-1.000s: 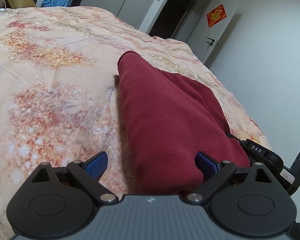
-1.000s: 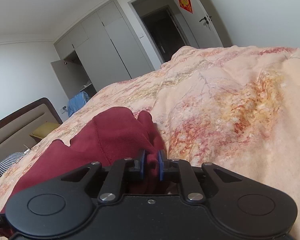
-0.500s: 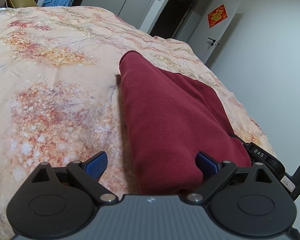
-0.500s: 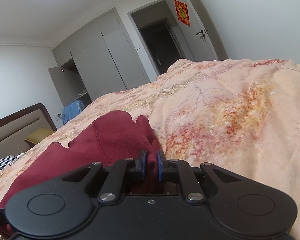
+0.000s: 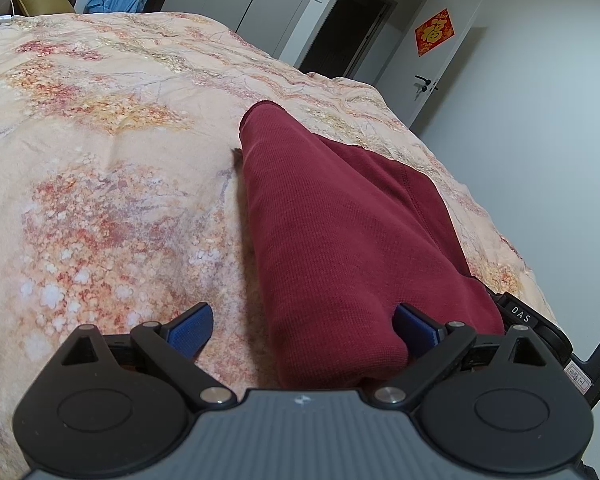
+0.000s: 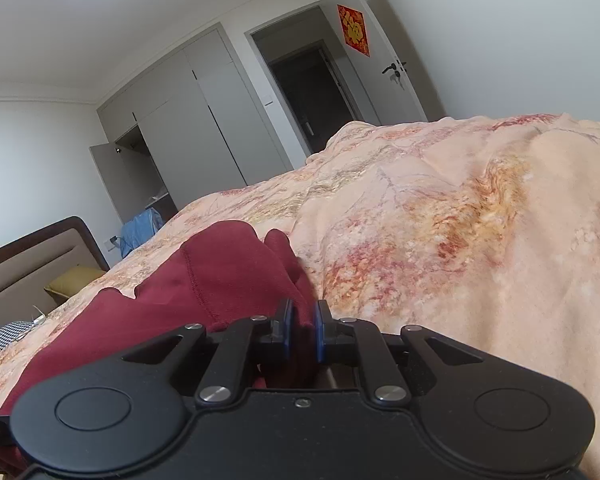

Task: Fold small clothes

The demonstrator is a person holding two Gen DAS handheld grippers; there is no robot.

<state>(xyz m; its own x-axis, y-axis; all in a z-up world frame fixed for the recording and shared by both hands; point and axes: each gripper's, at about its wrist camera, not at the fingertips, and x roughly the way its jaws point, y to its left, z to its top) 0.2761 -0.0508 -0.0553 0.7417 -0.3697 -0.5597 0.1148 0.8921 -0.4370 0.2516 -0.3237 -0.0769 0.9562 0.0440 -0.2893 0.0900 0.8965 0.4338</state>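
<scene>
A dark red knit garment (image 5: 340, 240) lies folded lengthwise on the floral bedspread (image 5: 100, 200), running away from me toward the far edge. My left gripper (image 5: 302, 330) is open, its blue pads (image 5: 190, 330) standing wide on either side of the garment's near end; the right pad sits against the cloth. In the right wrist view the garment (image 6: 220, 268) bunches up in front of my right gripper (image 6: 302, 322), which is shut on a fold of it. The right gripper's black body (image 5: 532, 320) shows at the garment's right side in the left wrist view.
The bedspread (image 6: 460, 240) covers the whole bed, rumpled on the right. A headboard (image 6: 40, 256), a yellow pillow (image 6: 74, 282) and a checked cloth (image 6: 0, 340) lie at the left. Wardrobe doors (image 6: 188, 120), a blue garment (image 6: 140, 228) and an open doorway (image 6: 312, 88) stand beyond.
The right gripper has tilted slightly while still pinching the red cloth, so the bunched fold has shifted a little. The left gripper has stayed put and open.
</scene>
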